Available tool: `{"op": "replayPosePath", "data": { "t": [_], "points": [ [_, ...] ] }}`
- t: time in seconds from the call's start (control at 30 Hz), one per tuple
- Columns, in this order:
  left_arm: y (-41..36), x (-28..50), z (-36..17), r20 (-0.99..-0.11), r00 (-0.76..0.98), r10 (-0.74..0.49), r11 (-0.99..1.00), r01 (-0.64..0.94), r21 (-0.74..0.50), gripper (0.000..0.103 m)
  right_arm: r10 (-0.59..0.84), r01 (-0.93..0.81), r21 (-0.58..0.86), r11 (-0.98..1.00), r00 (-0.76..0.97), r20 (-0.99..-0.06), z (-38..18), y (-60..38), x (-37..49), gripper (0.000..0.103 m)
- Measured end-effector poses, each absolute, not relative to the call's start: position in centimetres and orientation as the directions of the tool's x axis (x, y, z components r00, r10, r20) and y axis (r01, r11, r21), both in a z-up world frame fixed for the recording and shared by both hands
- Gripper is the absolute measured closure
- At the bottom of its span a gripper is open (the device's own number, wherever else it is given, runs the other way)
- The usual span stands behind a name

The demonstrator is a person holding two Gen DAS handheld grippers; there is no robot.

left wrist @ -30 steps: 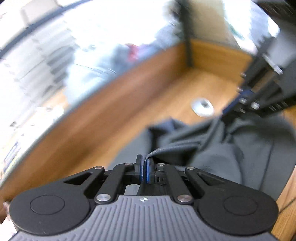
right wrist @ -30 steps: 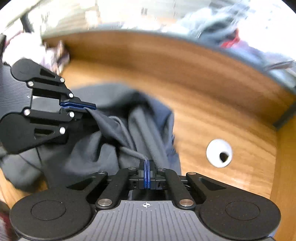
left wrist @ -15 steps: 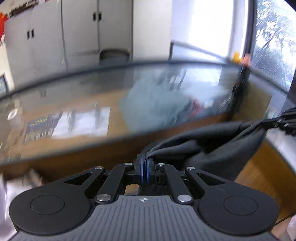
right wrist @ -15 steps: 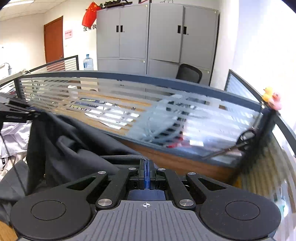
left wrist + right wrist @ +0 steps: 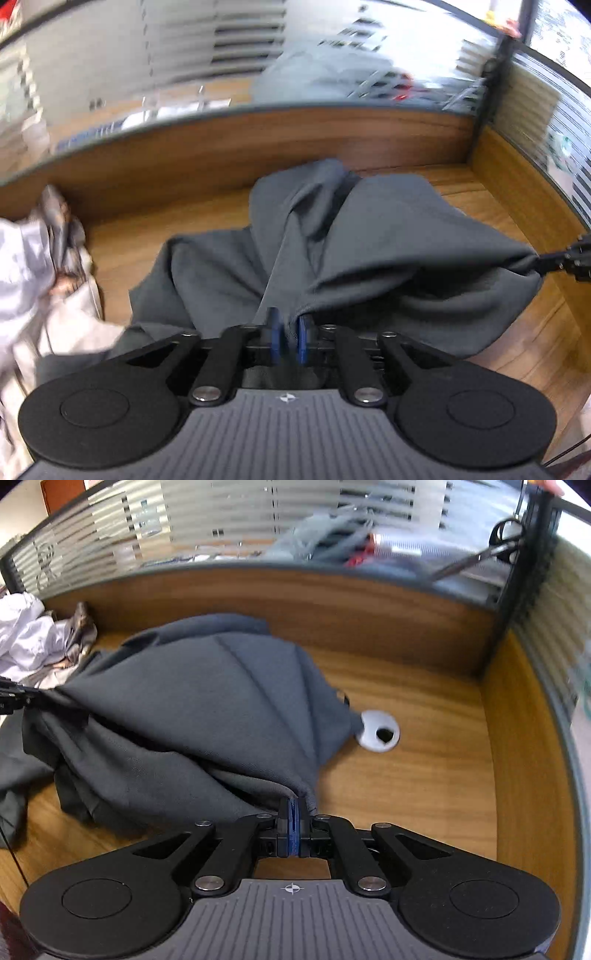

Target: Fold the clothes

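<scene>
Stretching between both grippers, the grey garment is sagging onto the wooden desk. Left gripper jaws are opening, cloth edge between them; right gripper is pinching its corner tight.

Both tools share one build. The left gripper has matte black linkage arms fixed with silver screws, two round black discs at the outer corners, a ribbed grey housing bearing a small white emblem, and blue pads. The right gripper looks identical, with a crosshair mark on its housing.
</scene>
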State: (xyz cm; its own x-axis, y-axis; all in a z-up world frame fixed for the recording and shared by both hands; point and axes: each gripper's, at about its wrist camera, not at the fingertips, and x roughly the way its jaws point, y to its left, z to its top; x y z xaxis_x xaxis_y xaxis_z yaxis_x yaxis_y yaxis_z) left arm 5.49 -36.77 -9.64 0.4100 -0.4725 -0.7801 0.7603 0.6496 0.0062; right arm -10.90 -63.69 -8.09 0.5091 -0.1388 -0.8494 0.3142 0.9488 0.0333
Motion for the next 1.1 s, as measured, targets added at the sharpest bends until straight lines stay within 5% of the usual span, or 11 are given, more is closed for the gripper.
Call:
{"op": "replayPosePath", "data": {
  "t": [0.1, 0.23, 0.33, 0.6, 0.77, 0.83, 0.93, 1.1],
  "points": [
    [-37.5, 4.3, -8.0, -0.75, 0.436, -0.498, 0.595, 0.801, 0.071, 0.048, -0.131, 0.298, 0.037, 0.954, 0.521, -0.843, -7.5, -63.4, -11.0, 0.097],
    [-38.4, 2.7, -5.9, -0.704, 0.443, -0.555, 0.515, 0.848, 0.128, 0.027, -0.129, 0.265, 0.028, 0.964, 0.556, -0.821, -5.5, -62.8, -11.0, 0.08],
    [-39.9, 2.1, -5.5, -0.693, 0.415, -0.59, 0.457, 0.879, 0.137, 0.026, -0.116, 0.224, 0.023, 0.974, 0.588, -0.8, -4.4, -61.9, -10.5, 0.056],
    [-45.1, 1.5, -8.7, -0.715, 0.385, -0.584, 0.34, 0.915, 0.215, 0.026, -0.077, 0.087, -0.032, 0.996, 0.593, -0.802, -6.9, -58.8, -6.9, 0.055],
    [-47.7, 2.1, -11.0, -0.747, 0.375, -0.549, 0.306, 0.922, 0.238, 0.04, -0.067, 0.073, -0.029, 0.997, 0.599, -0.798, -8.0, -58.1, -5.4, 0.055],
    [-48.7, 2.1, -11.7, -0.76, 0.378, -0.528, 0.271, 0.924, 0.271, 0.079, -0.039, 0.048, -0.012, 0.999, 0.613, -0.789, -7.6, -57.9, -5.2, 0.063],
    [-49.7, 2.6, -11.3, -0.755, 0.358, -0.549, 0.266, 0.931, 0.248, 0.097, 0.022, 0.0, 0.028, 1.0, 0.626, -0.779, -7.0, -57.5, -4.8, 0.092],
    [-50.6, 5.3, -8.8, -0.73, 0.339, -0.594, 0.378, 0.918, 0.118, 0.099, 0.116, -0.039, 0.116, 0.992, 0.612, -0.783, -7.9, -57.3, -3.2, 0.094]
  ]
}}
